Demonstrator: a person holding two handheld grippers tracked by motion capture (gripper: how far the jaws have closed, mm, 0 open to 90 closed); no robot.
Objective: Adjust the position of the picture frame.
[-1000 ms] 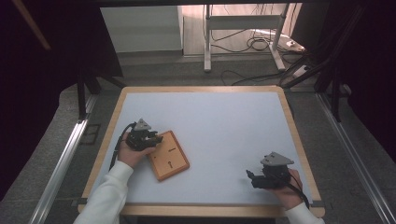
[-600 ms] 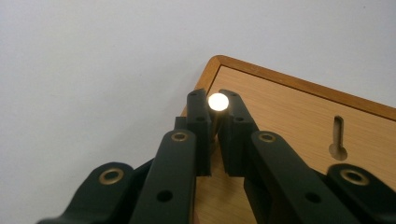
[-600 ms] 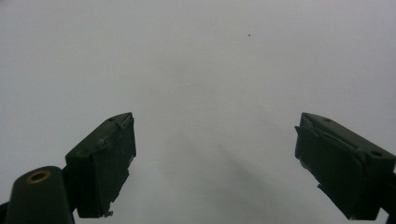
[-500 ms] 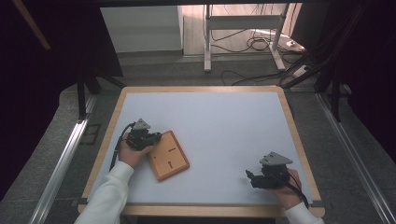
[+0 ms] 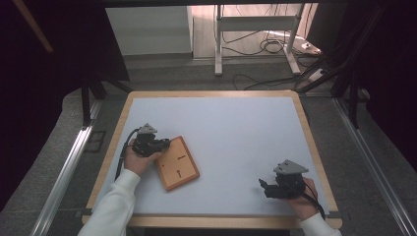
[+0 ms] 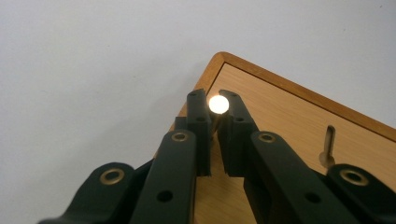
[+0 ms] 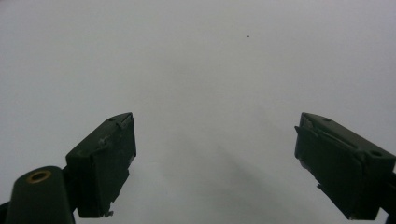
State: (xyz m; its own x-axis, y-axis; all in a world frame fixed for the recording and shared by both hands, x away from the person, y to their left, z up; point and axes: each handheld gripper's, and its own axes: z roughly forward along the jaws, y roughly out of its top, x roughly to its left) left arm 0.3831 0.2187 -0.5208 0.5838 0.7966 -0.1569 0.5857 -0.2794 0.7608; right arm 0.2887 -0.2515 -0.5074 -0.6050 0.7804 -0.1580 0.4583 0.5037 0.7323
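— Dark surroundings frame the pale grey tabletop with a light wooden rim [image 5: 211,128] in the high view; beyond its far edge stand a metal stand's legs and loose cables on the floor [image 5: 260,46]. What lies on the table?

— One flat orange-brown wooden board with a raised border [image 5: 178,163], left of centre and turned at an angle. Two short dark marks show on its face, too small to identify from above. The left gripper [image 5: 164,144], held by a white-sleeved arm, meets the board's near-left corner; the right gripper [image 5: 262,186] sits well apart near the table's right front edge, a hand behind it. Neither gripper's jaw state can be read from up here.

— And the left gripper view?

— The two black jaws are drawn close together on a small round-ended peg [image 6: 218,104] that glares white in the light, so its colour and material cannot be told. It stands just inside the board's corner [image 6: 280,112]. Farther right, a slim slot with a small metal pin [image 6: 328,144] shows on the wood, partly hidden behind the jaw. The board runs off the frame's right edge.

— The right gripper view?

— Its black jaws stand wide apart over bare grey tabletop [image 7: 201,70], nothing between them; only a tiny dark speck [image 7: 247,35] marks the surface.
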